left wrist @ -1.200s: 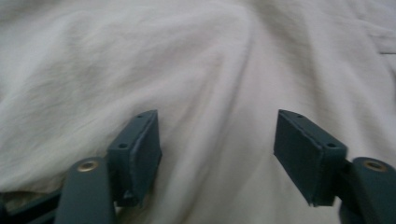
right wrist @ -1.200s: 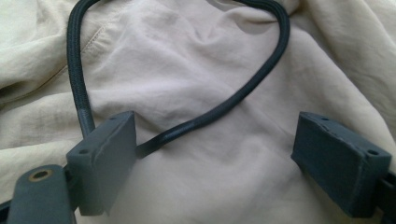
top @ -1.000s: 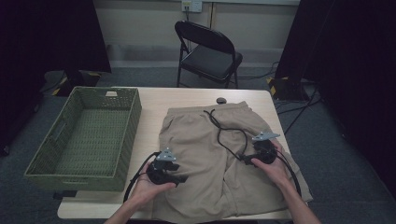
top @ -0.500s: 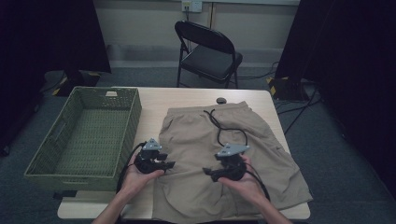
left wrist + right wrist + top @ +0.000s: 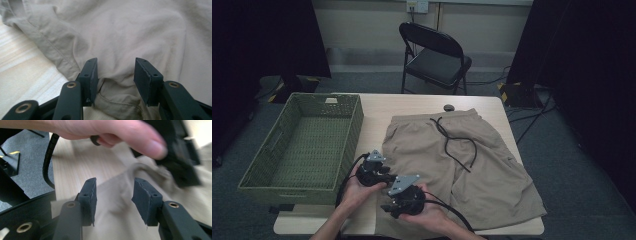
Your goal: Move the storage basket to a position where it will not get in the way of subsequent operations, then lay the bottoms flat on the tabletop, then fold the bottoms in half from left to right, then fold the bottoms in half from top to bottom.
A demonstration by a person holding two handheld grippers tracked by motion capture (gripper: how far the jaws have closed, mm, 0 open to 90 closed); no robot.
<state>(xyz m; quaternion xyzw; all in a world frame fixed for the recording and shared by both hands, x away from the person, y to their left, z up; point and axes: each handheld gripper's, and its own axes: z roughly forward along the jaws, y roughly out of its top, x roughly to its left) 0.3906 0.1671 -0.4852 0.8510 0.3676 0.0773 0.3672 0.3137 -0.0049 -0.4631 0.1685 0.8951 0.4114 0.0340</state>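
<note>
**Supervisor:** Report the position of the garment.

**Operator:** I see the khaki shorts spread flat on the right half of the wooden table, waistband toward the far edge, with the black drawstring lying loose across the front. One leg reaches the table's near right corner. The green woven basket stands just beside the shorts on the left side of the table. A black folding chair stands beyond the far edge.

**Supervisor:** Left gripper status.

**Operator:** I have the left gripper at the near left hem of the shorts. In the left gripper view, its jaws are partly spread and have just been closing. A raised fold of the hem sits between them, against the left pad; I cannot confirm that the right pad presses it, so I log no firm pinch.

**Supervisor:** Right gripper status.

**Operator:** I have the right gripper close beside the left one, over the same near hem. In the right gripper view, its jaws are partly spread and have just been closing. Fabric lies under the gap, but neither pad presses on it. That view also shows the left hand and its gripper, blurred, just ahead.
</note>
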